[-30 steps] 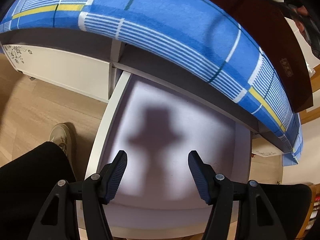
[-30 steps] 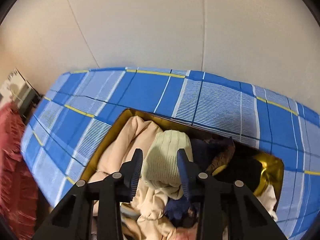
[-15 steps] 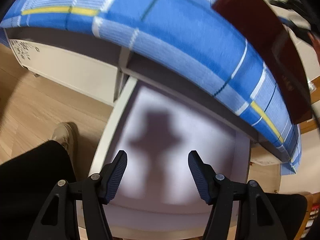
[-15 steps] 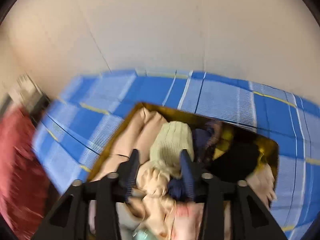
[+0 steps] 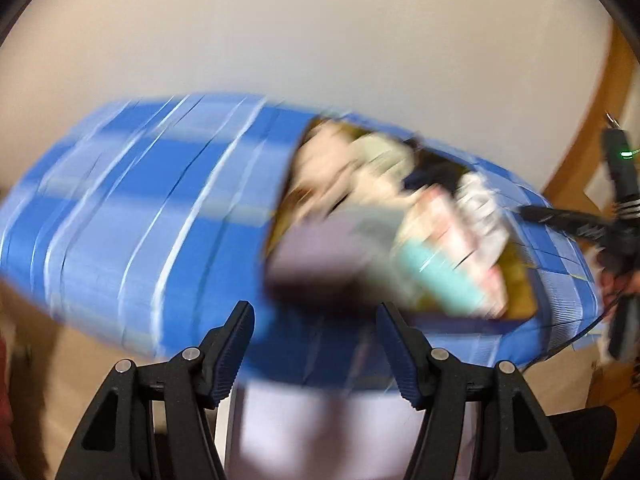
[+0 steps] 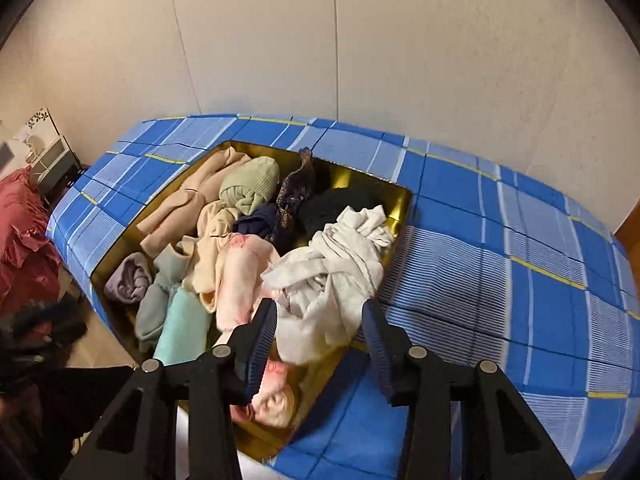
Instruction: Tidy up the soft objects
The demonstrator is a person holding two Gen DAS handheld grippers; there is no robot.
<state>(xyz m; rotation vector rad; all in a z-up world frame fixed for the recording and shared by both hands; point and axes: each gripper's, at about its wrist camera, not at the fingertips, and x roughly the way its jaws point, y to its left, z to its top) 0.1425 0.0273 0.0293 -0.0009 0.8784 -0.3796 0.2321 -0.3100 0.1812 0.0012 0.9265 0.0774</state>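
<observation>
Swinging up from the pale drawer it looked into a second ago, the left gripper point(image 5: 316, 344) now faces the blue plaid cloth point(image 5: 140, 220) and, beyond it, the gold box point(image 5: 520, 304) heaped with soft things; its whole view is smeared by motion. Its jaws stand about half apart, as before, with nothing between them, angled down over the near edge of the cloth, where a strip of the pale drawer point(image 5: 312, 432) shows below.

The right gripper point(image 6: 320, 334) has slid sideways across the box: a second ago its fingers framed the green knit roll point(image 6: 250, 186), and now that roll lies farther back and to the left, while the white bundle point(image 6: 340, 276) sits just ahead of the tips. The jaws are closing, narrow but not shut; the near end of the white bundle reaches between them, and I cannot tell whether the pads press it. It points steeply down over the near corner of the gold box point(image 6: 400, 208).

Farther in lie a pink piece point(image 6: 240, 272), a mint piece point(image 6: 180, 328), a lilac roll point(image 6: 130, 278), a beige garment point(image 6: 188, 204) and dark items at the back. The cloth point(image 6: 500, 260) runs on to the bare wall point(image 6: 360, 40).
</observation>
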